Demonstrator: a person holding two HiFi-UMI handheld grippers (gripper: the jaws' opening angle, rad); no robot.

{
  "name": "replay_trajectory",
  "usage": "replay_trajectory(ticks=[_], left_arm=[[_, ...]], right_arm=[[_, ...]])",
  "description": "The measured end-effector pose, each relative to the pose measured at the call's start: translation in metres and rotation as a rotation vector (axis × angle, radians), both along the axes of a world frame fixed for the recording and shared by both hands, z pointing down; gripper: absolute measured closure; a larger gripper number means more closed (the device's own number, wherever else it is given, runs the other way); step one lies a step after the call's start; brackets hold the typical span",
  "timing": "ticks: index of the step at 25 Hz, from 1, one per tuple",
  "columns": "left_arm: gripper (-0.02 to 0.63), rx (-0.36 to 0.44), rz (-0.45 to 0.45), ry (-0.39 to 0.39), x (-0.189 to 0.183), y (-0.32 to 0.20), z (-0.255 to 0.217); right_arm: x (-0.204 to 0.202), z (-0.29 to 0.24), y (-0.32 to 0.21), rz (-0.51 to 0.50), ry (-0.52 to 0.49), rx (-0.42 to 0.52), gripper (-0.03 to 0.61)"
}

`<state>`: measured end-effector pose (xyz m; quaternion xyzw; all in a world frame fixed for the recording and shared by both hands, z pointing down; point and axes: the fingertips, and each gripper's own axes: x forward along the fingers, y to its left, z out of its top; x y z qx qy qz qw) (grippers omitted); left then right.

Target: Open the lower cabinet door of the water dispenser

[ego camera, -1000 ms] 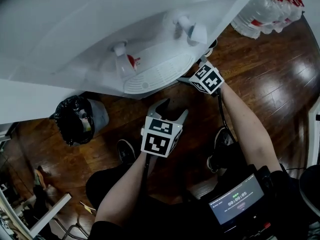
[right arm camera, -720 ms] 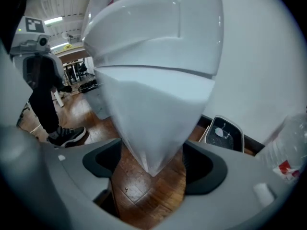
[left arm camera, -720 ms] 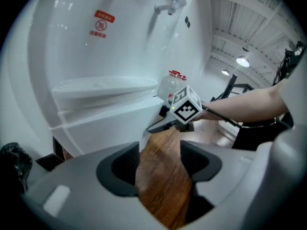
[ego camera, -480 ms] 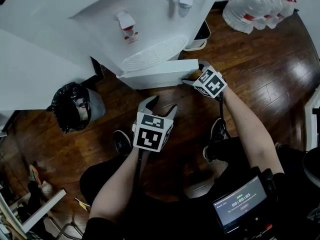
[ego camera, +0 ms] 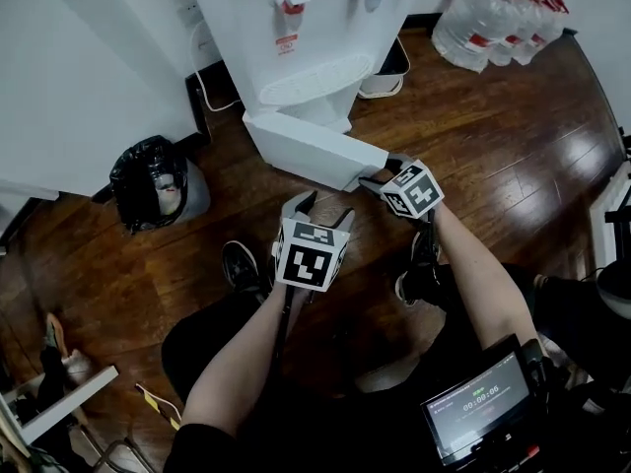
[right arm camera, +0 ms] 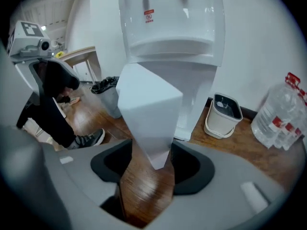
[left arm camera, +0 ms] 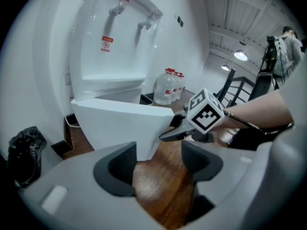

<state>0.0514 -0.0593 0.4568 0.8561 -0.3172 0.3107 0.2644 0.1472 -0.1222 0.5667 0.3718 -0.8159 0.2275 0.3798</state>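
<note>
Head view: the water dispenser (ego camera: 315, 18) stands against the white wall at the top. Its lower cabinet door (ego camera: 311, 151) is swung out over the wood floor (ego camera: 513, 166), well off the cabinet front. The right gripper (ego camera: 375, 175) is right at the door's free end. The left gripper (ego camera: 320, 210) hangs just in front of the door without touching it. Around it there's a black-bagged trash bin (ego camera: 153, 180) left of the dispenser and a white pail (ego camera: 382, 67) tucked beside its base. A bunch of water jugs (ego camera: 498, 13) sits in the far corner, and a cable (ego camera: 200, 62) runs down the wall. The person's shoes (ego camera: 240, 264) are below the grippers, with a little screen (ego camera: 478, 402) at bottom right.

Left gripper view: the jaws are wide apart and opening, with only floorboards between them. The open door sits straight ahead and blocks the lower cabinet from here. The right gripper is at the door's far end, and the jugs are behind it. A person (left arm camera: 288, 51) stands way off by a railing.

Right gripper view: the door's edge comes down between the jaws, which are roughly half open and closing. The door's corner sits close against one pad, and a strip of floor shows between it and the other, so it's not clamped. The pail and jugs are off to one side of the dispenser, the trash bin to the other.
</note>
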Motion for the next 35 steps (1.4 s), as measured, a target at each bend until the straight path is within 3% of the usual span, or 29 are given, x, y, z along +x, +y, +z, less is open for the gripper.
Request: replay_trajectory(ticks=[11, 16, 22, 31, 35], left_arm=[[0.318, -0.013, -0.027, -0.019, -0.039, 0.044, 0.01], [0.318, -0.044, -0.099, -0.026, -0.068, 0.046, 0.019], [0.318, -0.062, -0.16, -0.022, -0.091, 0.044, 0.023], [0.318, -0.073, -0.219, 0.075, -0.104, 0.036, 0.006], [0.318, -0.047, -0.306, 0.148, -0.126, 0.021, -0.012]], right_arm=[[-0.053, -0.005, 0.063, 0.008, -0.033, 0.03, 0.328], [-0.064, -0.005, 0.07, 0.009, -0.058, 0.044, 0.348], [-0.087, -0.006, 0.088, -0.062, -0.079, 0.021, 0.368], [-0.133, -0.007, 0.108, -0.198, -0.102, -0.002, 0.396], [-0.152, -0.008, 0.115, -0.23, -0.129, -0.004, 0.396]])
